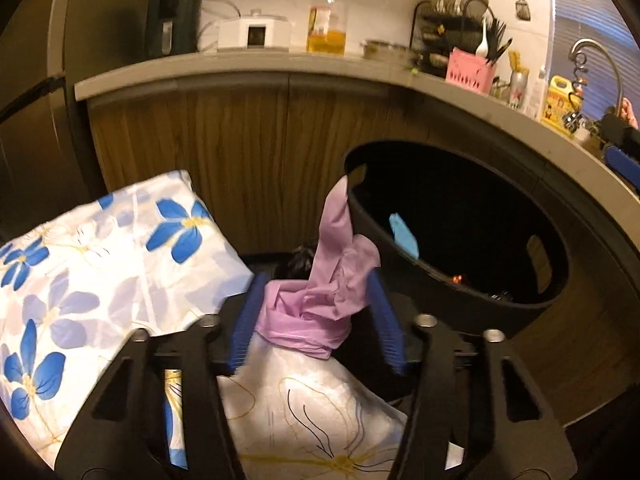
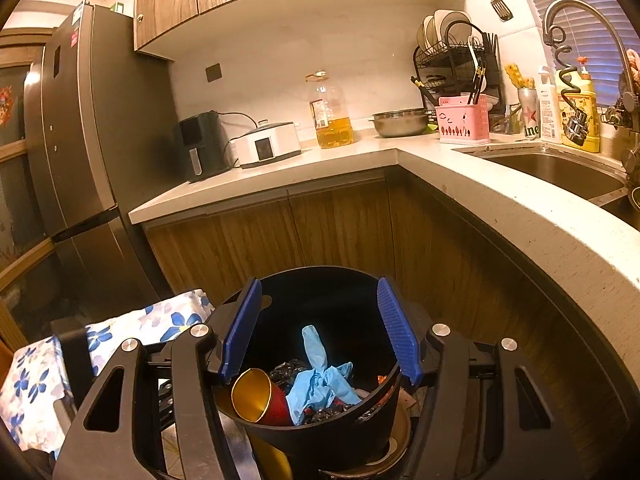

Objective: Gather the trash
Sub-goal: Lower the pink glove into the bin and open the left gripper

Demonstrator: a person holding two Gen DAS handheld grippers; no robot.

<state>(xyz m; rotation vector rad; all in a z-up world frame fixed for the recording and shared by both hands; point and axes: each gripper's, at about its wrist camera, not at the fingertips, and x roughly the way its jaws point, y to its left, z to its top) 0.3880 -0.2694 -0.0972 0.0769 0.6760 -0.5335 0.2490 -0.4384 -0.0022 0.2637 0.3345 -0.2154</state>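
The bin (image 2: pixel 320 432) mouth lies open from above, though a gold cup (image 2: pixel 256 398) and blue glove (image 2: pixel 320 376) fill its floor; the desk (image 2: pixel 520 208) edge overhangs close on its right; flowered cushions (image 1: pixel 100 264) crowd the left; cabinet doors (image 2: pixel 280 236) wall the far side.
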